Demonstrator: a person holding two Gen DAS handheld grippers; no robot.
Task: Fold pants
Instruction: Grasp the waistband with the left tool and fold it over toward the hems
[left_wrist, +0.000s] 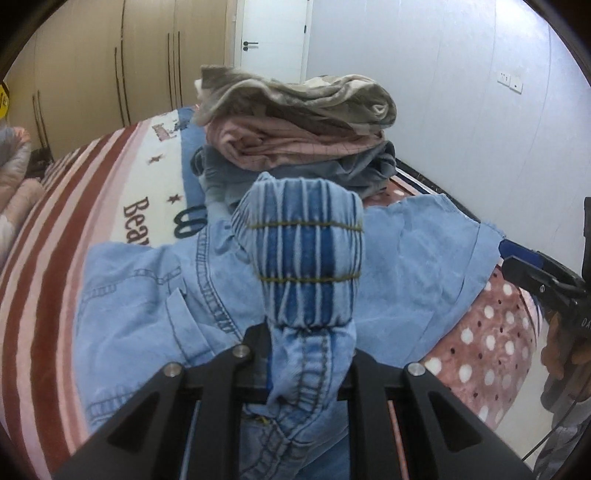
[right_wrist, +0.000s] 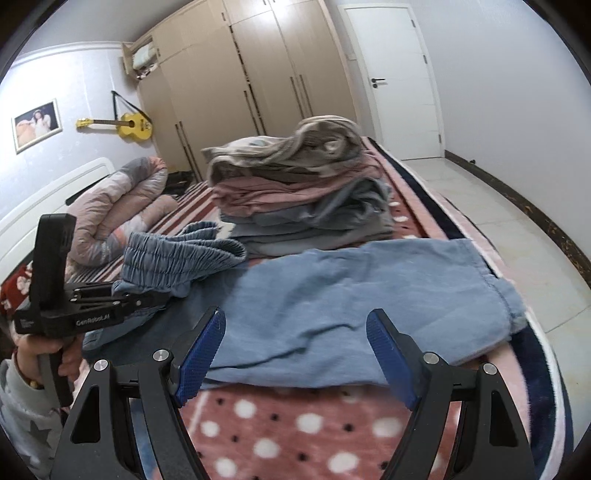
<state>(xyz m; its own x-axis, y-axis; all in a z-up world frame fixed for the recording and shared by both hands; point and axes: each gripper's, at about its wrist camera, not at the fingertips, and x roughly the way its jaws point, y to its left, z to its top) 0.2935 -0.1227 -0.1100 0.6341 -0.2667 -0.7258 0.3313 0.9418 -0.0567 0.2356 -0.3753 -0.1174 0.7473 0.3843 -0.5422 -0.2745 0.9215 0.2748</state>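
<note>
Light blue denim pants (right_wrist: 351, 306) lie spread across the bed, legs toward the right edge. My left gripper (left_wrist: 310, 347) is shut on the pants' elastic waistband (left_wrist: 303, 251) and holds it lifted above the bed; it also shows in the right wrist view (right_wrist: 147, 299) with the waistband (right_wrist: 177, 258) bunched above it. My right gripper (right_wrist: 295, 354) is open and empty, just above the near edge of the pants; it also shows at the right of the left wrist view (left_wrist: 517, 258).
A stack of folded clothes (right_wrist: 303, 192) stands on the bed just behind the pants. A rolled quilt (right_wrist: 122, 206) lies at the headboard end. The bed's right edge (right_wrist: 546, 369) drops to a tiled floor (right_wrist: 517, 221). Wardrobes and a door stand beyond.
</note>
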